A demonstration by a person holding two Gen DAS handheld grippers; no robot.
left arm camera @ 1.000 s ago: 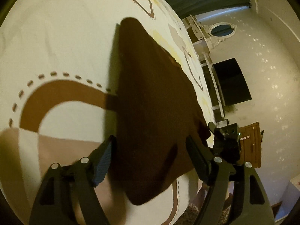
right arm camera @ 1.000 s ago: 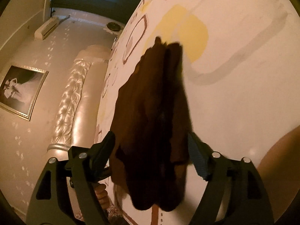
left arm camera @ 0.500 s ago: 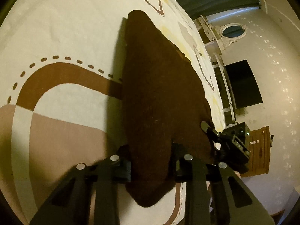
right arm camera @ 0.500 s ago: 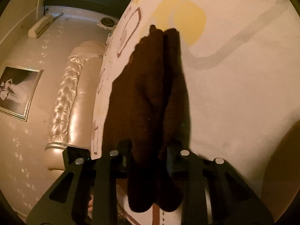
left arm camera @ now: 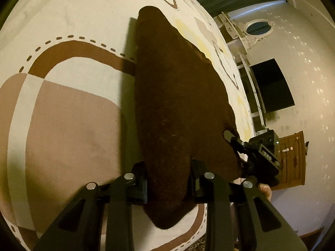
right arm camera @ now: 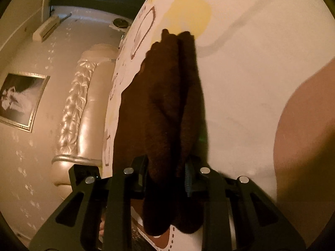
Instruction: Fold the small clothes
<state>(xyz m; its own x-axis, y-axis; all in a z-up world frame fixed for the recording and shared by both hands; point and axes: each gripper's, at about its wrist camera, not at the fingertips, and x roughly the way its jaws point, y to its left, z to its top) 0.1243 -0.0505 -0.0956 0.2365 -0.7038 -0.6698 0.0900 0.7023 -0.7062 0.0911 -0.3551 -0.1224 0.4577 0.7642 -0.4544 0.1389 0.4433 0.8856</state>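
Observation:
A dark brown fleecy garment (left arm camera: 178, 104) lies on a patterned cream bedspread (left arm camera: 73, 31). My left gripper (left arm camera: 168, 182) is shut on its near edge. My right gripper (right arm camera: 166, 179) is shut on another part of the same garment (right arm camera: 167, 108), which bunches into two folds between the fingers. The right gripper also shows in the left wrist view (left arm camera: 257, 152), at the garment's right edge. The cloth hides the fingertips of both grippers.
The bedspread carries brown, beige and yellow shapes. A padded headboard (right arm camera: 79, 108) and a framed picture (right arm camera: 18, 100) stand to the left. A dark TV (left arm camera: 272, 85), a wooden cabinet (left arm camera: 293, 159) and a round mirror (left arm camera: 257, 26) line the wall to the right.
Both grippers were open around the garment a second ago. They closed on it half a second ago and still grip it, now slightly lifted and pulled nearer.

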